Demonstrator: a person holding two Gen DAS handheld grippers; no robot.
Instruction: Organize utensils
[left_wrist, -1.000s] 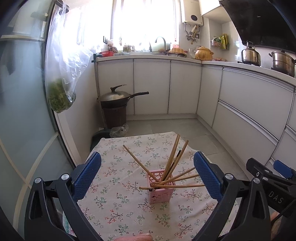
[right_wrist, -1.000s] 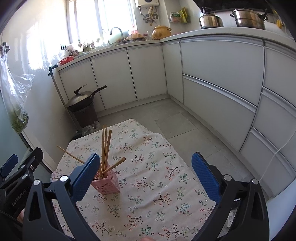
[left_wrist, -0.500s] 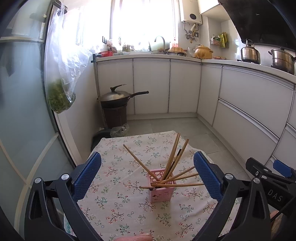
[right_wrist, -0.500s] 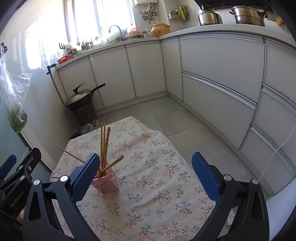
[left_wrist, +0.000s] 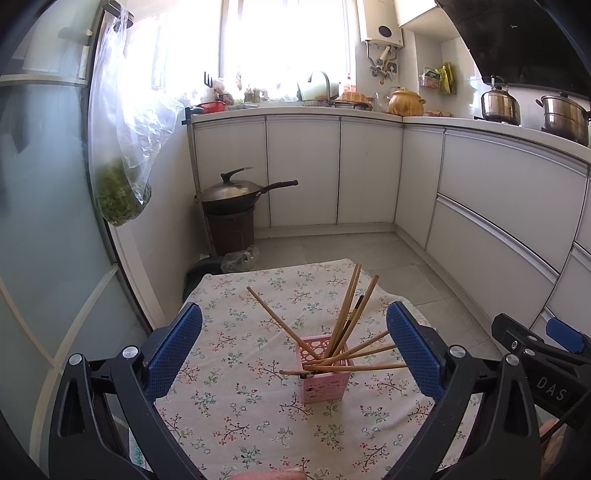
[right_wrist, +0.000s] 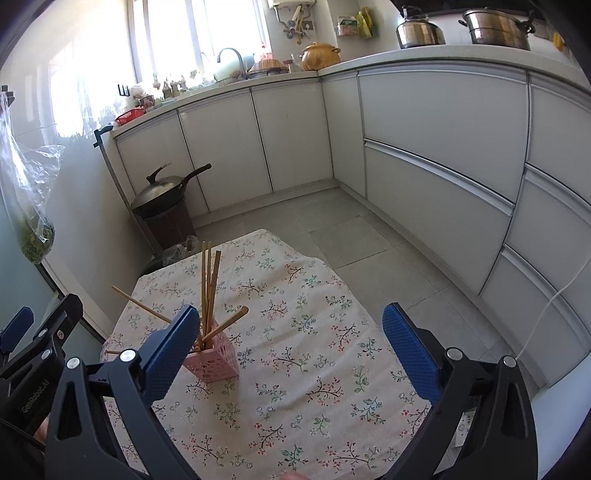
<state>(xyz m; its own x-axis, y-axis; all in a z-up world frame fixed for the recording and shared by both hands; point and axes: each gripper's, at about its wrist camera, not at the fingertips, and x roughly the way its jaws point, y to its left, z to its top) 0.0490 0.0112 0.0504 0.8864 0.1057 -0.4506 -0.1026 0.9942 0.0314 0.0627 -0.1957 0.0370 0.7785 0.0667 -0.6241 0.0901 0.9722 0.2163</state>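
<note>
Evidently little is changing: over the last second both views are drifting only slightly, and the pink holder (left_wrist: 325, 369) is sitting where it sat on the floral tablecloth (left_wrist: 236, 406), with the chopsticks (left_wrist: 347, 314) splayed in it exactly as before. The left gripper (left_wrist: 293, 352) is hanging above the cloth with its jaws spread wide and nothing between them, the holder framed in the gap but well beyond the blue pads (left_wrist: 173, 354). The right gripper (right_wrist: 295, 354) is likewise gaping and empty, with the holder lying just behind its left pad in that view. No loose utensil is showing on the cloth. Judging from this, the sorting is looking finished or paused, both tools idling rather than approaching anything.
</note>
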